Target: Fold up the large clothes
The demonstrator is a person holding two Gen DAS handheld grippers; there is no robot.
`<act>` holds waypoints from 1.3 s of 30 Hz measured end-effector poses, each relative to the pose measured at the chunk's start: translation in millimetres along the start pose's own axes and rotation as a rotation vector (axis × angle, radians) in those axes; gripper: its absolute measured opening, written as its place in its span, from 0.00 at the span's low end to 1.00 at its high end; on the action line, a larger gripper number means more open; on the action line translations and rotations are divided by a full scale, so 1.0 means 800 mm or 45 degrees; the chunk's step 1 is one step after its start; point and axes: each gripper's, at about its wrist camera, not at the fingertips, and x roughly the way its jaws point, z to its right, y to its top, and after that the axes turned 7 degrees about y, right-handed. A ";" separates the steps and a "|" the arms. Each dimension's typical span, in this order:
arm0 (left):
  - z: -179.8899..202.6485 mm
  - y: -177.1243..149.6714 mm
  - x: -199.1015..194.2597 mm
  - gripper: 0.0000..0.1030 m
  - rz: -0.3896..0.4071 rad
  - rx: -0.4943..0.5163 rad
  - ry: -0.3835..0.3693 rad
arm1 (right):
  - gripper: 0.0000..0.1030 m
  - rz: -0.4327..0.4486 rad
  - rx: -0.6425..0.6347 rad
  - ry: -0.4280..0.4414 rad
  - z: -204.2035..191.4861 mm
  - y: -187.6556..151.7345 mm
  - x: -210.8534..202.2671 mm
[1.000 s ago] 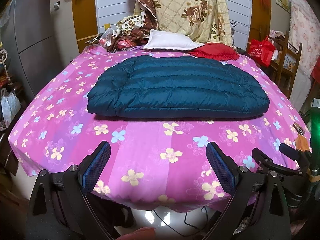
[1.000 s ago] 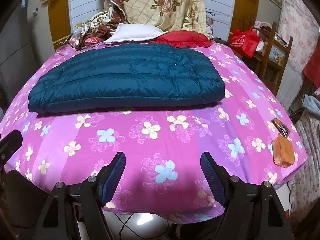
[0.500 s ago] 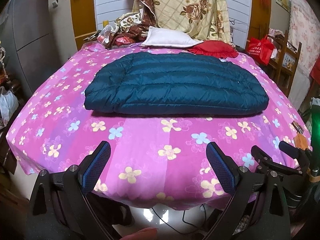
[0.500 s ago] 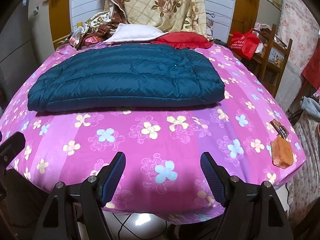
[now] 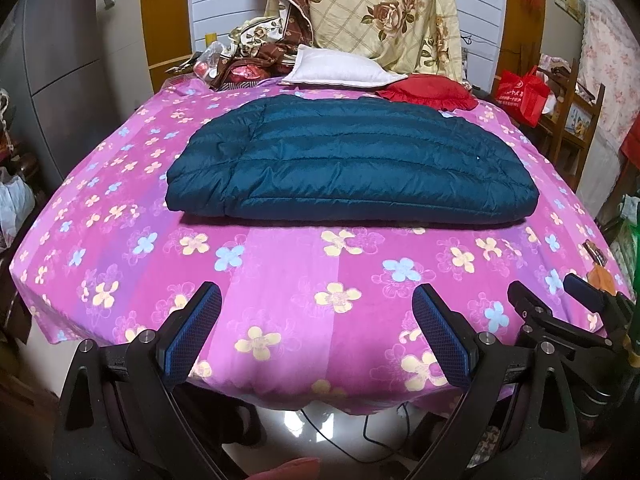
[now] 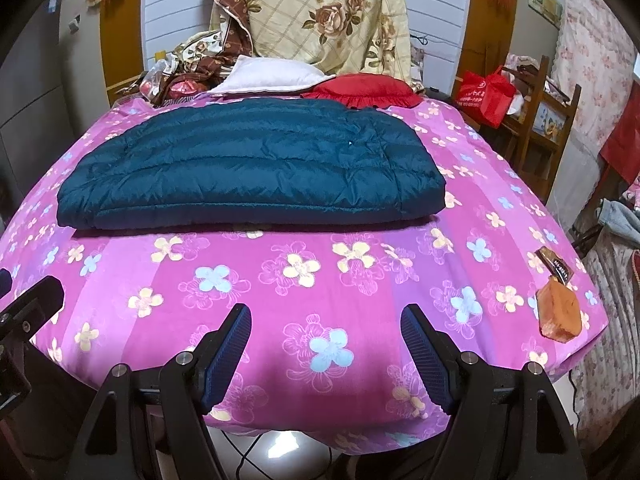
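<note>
We see the down jacket (image 5: 352, 160) lying folded on the bed (image 5: 280, 280), its long axis running left to right across the mattress, one long folded edge facing the near side. It sits around the middle of the bed, well apart from the near edge. The jacket is dark teal, quilted in puffy horizontal channels that follow its length, slightly glossy — stacked in layers, so the near edge shows as a thick double lip. In the left wrist view a seam curves across its left end; in the right wrist view a similar seam shows at the right end (image 6: 248, 168).

Our left gripper (image 5: 316, 332) hangs over the near edge of the bed with its blue-padded fingers spread wide and nothing between them. Our right gripper (image 6: 326, 340) is the same — jaws wide apart, holding nothing, well apart from the jacket.

Beyond the jacket's far edge lie a white pillow (image 5: 340, 70) and a red cushion (image 5: 428, 90). An orange packet (image 6: 558, 314) rests near the bed's near right corner.
</note>
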 end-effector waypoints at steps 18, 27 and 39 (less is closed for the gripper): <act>0.003 -0.001 0.002 0.93 -0.015 0.014 -0.033 | 0.73 0.007 0.015 -0.007 0.001 0.004 -0.001; 0.002 -0.001 0.002 0.93 -0.014 0.002 -0.026 | 0.73 -0.005 0.043 -0.006 0.004 0.004 0.001; -0.001 -0.001 0.003 0.93 -0.020 -0.011 -0.033 | 0.73 0.011 0.031 -0.007 0.003 0.004 -0.001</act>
